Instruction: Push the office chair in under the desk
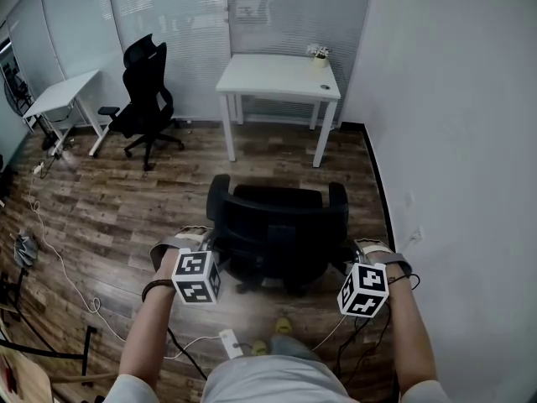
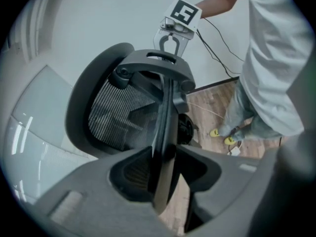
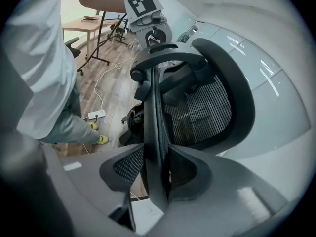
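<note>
A black mesh-backed office chair (image 1: 277,229) stands on the wood floor right in front of me, facing a white desk (image 1: 281,74) against the far blinds, with open floor between them. My left gripper (image 1: 205,240) is at the left side of the chair's back and my right gripper (image 1: 357,248) at its right side. In the left gripper view the back's thin frame edge (image 2: 163,132) runs between the jaws of my left gripper (image 2: 165,169), pads against it. The right gripper view shows the same: the frame edge (image 3: 157,127) is clamped in my right gripper (image 3: 158,169).
A second black office chair (image 1: 147,99) and another white desk (image 1: 59,95) stand at the far left. A small plant (image 1: 319,53) sits on the target desk. Cables (image 1: 59,259) and a power strip (image 1: 229,342) lie on the floor near my feet. A white wall (image 1: 453,141) runs along the right.
</note>
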The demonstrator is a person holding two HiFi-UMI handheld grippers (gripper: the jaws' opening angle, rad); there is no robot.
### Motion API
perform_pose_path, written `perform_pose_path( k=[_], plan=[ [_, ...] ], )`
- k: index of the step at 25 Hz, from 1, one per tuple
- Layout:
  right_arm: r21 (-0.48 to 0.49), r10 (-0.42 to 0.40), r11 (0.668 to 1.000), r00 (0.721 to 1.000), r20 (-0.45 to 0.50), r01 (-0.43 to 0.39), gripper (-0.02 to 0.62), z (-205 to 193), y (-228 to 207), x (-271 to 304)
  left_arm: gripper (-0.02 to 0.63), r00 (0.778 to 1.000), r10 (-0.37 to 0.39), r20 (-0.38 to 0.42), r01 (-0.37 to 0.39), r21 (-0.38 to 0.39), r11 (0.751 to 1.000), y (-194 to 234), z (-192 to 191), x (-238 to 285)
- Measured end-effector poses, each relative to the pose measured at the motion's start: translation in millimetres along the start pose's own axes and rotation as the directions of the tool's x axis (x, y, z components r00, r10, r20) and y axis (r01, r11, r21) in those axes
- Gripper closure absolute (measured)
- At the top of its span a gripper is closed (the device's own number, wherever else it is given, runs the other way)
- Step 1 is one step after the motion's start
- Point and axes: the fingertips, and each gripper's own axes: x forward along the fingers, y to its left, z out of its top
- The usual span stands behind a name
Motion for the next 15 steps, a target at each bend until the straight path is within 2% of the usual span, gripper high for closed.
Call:
perform_pose_path(
  k=[3, 7, 15],
  plan=[
    [-0.025, -0.040, 0.999, 0.999, -0.025, 0.039, 0.451, -0.8, 0.8, 9.3, 0.457, 1.000, 0.011, 0.008, -0.011, -0.006, 1.000, 0.1, 1.0, -0.6],
    [-0.013, -0.033, 0.999, 0.999, -0.017, 0.032, 0.449, -0.9, 0.2, 12.1, 0.453, 0.999, 0.038, 0.022, -0.038, -0.008, 0.999, 1.0, 0.7, 0.8],
    [0.016, -0.039, 0.999, 0.999, 0.000, 0.039, 0.442, 1.7, -3.4, 13.9, 0.453, 0.999, 0.036, 0.032, -0.037, 0.015, 0.999, 4.4, -2.8, 4.2]
  ],
)
